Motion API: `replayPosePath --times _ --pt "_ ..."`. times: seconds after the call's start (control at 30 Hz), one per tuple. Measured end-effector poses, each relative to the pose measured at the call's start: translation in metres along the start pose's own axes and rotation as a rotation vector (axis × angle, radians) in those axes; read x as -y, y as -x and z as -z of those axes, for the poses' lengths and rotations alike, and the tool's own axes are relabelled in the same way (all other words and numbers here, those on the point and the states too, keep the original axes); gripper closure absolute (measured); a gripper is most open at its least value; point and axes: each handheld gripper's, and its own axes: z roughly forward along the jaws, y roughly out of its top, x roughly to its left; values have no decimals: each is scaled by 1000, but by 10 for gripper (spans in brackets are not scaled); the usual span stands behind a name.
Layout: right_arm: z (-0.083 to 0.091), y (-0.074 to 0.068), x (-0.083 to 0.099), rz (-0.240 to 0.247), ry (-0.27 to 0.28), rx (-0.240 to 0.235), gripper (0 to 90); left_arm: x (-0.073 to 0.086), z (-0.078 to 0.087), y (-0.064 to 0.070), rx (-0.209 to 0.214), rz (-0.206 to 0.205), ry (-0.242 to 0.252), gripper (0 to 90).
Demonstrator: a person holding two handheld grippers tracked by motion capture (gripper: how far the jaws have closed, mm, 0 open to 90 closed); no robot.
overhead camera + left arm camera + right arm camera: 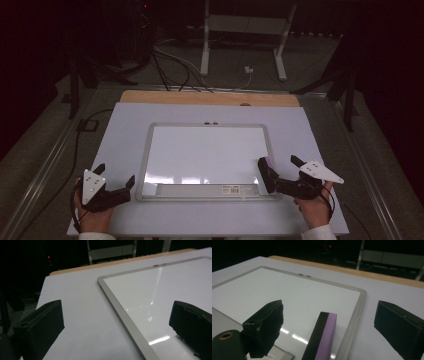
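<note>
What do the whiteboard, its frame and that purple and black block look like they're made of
Whiteboard: a glossy coated panel, since light streaks reflect off it. Its frame: matte silvery metal, probably aluminium, though it may be plastic. Purple and black block: likely an eraser with a dark felt or foam layer on purple plastic or foam, both matte.

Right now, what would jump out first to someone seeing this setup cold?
The blank whiteboard lying flat mid-table, its surface catching glare. Next, the black-and-purple eraser standing at the board's right near corner, between the open jaws of the right tool. The left tool sits open off the board's left edge.
</note>
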Motion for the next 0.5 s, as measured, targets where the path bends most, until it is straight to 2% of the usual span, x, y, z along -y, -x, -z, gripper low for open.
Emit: replayPosePath --times 0.2,0.4,0.5 --pt "4 6 11 19 16 -19 93 -4 8 -3 21 36 53 5" --pt "10 9 19 34 52 -34 93 -5 15 -9 49 95 117 4" --pt "12 11 22 37 65 -36 93 -6 16 -9 51 93 121 4"
